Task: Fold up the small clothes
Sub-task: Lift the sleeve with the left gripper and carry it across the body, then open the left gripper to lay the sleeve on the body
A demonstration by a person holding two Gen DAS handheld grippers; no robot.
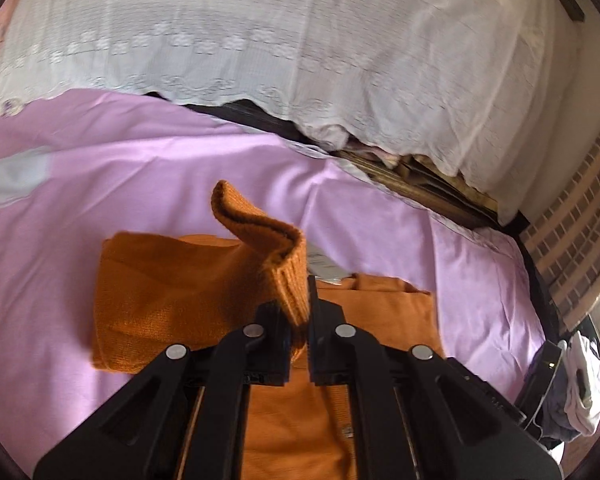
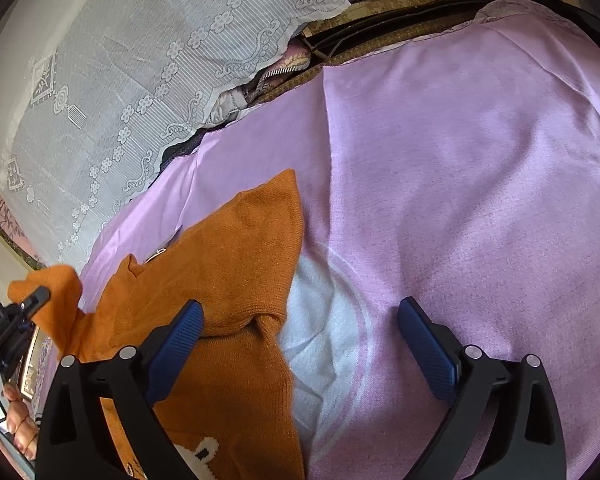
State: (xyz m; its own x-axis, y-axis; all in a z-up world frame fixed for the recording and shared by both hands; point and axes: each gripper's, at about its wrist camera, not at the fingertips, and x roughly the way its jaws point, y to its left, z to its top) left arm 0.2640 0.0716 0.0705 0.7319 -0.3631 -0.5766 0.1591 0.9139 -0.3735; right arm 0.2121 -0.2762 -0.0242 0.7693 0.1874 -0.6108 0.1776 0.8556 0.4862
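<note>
Jaws of the left gripper (image 1: pixel 299 328) are pinched tight on the ribbed cuff (image 1: pixel 288 276) of an orange knit sweater (image 1: pixel 160 292), lifting that sleeve end off the lilac sheet (image 1: pixel 140 168) — the rest lies flat beneath. The right gripper (image 2: pixel 300 340) stands with its blue-padded jaws spread wide, holding nothing; one pad rests over the sweater's edge (image 2: pixel 236 264), the other over bare sheet. A white lace cover (image 2: pixel 112 80) hangs behind.
</note>
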